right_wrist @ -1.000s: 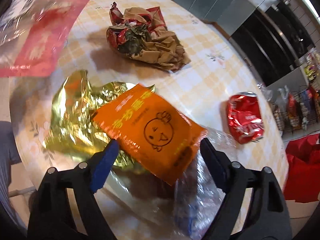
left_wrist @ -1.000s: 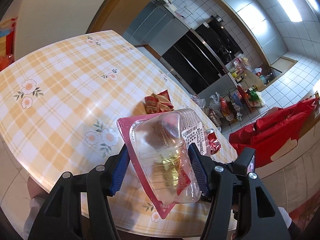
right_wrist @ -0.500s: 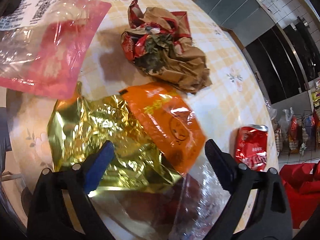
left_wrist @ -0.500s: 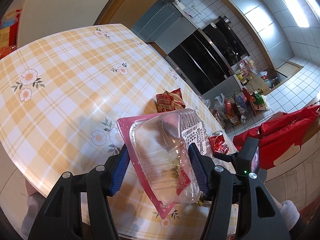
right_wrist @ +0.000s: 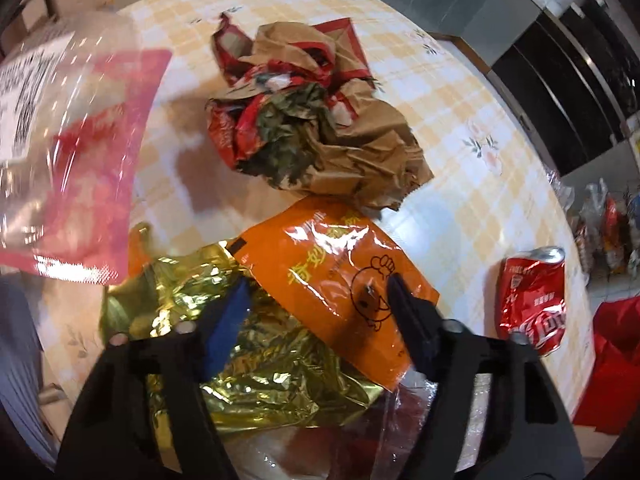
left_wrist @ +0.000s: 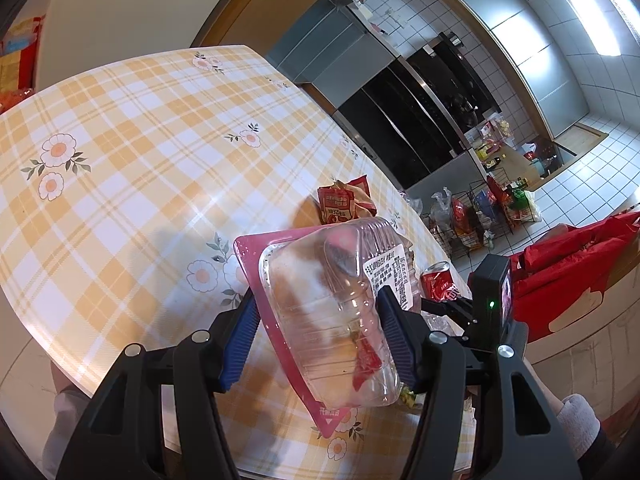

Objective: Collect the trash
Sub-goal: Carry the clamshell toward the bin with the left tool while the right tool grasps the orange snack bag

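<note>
My left gripper (left_wrist: pixel 316 316) is shut on a clear plastic blister pack with a pink card back (left_wrist: pixel 324 312), held above the checked table (left_wrist: pixel 120 160). The same pack shows blurred at the left of the right wrist view (right_wrist: pixel 68 152). My right gripper (right_wrist: pixel 318 300) is open, its jaws wide over an orange snack bag (right_wrist: pixel 340 280) that lies on a gold foil wrapper (right_wrist: pixel 256 364). Beyond them lies a crumpled brown and red paper bag (right_wrist: pixel 320 124); it also shows in the left wrist view (left_wrist: pixel 344 202). A crushed red can (right_wrist: pixel 534 300) lies to the right.
Clear plastic film (right_wrist: pixel 400 440) lies under my right gripper at the table's near edge. A red cloth bag (left_wrist: pixel 568 264) hangs past the table's right side. Wire racks with bags (left_wrist: pixel 480 216) stand on the tiled floor beyond.
My right gripper has moved forward over the orange bag and its jaws have narrowed. The left gripper has lifted the blister pack a little and drifted left.
</note>
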Demonstrator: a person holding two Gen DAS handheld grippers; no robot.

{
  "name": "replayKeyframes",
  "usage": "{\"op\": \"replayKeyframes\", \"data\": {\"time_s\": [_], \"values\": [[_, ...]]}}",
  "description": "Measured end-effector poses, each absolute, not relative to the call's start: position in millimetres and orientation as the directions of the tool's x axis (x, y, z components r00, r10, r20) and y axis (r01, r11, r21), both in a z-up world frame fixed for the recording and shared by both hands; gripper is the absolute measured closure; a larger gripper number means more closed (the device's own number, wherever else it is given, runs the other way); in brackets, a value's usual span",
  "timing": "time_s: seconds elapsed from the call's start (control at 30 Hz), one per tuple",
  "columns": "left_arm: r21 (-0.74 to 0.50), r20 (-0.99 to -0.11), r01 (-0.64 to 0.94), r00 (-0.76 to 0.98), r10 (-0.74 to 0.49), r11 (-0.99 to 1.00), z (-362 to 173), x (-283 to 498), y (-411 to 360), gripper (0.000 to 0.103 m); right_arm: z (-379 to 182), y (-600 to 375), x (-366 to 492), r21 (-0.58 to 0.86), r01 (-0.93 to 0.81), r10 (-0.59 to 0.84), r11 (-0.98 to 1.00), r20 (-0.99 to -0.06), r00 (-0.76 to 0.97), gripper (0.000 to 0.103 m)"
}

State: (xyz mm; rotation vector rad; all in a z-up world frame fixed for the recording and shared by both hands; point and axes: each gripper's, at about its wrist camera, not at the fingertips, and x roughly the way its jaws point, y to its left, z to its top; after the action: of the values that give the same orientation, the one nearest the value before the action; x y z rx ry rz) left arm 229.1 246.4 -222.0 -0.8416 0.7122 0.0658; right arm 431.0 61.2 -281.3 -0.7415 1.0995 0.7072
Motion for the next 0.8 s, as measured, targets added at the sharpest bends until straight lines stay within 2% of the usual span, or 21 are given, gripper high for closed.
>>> {"op": "replayKeyframes", "data": {"time_s": [0.03, 0.1, 0.13, 0.17, 0.3, 0.4, 0.8], "values": [[-0.66, -0.601, -0.324, 0.769, -0.218, 0.677, -222, 229, 247, 0.045, -278, 58, 432, -0.152, -0.802, 0.15, 0.578, -0.946, 0.288, 0.054], [-0.66, -0.601, -0.324, 0.769, -0.217, 0.678, -222, 228, 246, 0.045, -268, 53, 430, -0.153, -0.797, 0.17, 0.585, -0.937, 0.305, 0.071], [-0.66, -0.601, -0.324, 0.77, -0.217, 0.678, -222, 229, 246, 0.045, -265, 51, 431, -0.153, -0.795, 0.179, 0.588, -0.933, 0.312, 0.074], [-0.659, -0.6, -0.323, 0.771, -0.216, 0.679, -222, 229, 246, 0.045, -259, 48, 429, -0.158, -0.788, 0.189, 0.595, -0.926, 0.328, 0.084], [-0.657, -0.593, -0.314, 0.777, -0.212, 0.686, -215, 227, 243, 0.045, -235, 32, 430, -0.194, -0.746, 0.207, 0.637, -0.889, 0.409, 0.094], [-0.658, -0.583, -0.3, 0.784, -0.215, 0.691, -208, 224, 238, 0.045, -219, 21, 428, -0.203, -0.717, 0.226, 0.667, -0.862, 0.454, 0.098], [-0.639, -0.547, -0.231, 0.808, -0.222, 0.734, -165, 203, 208, 0.045, -141, -40, 388, -0.158, -0.633, 0.321, 0.758, -0.754, 0.573, 0.098]]}}
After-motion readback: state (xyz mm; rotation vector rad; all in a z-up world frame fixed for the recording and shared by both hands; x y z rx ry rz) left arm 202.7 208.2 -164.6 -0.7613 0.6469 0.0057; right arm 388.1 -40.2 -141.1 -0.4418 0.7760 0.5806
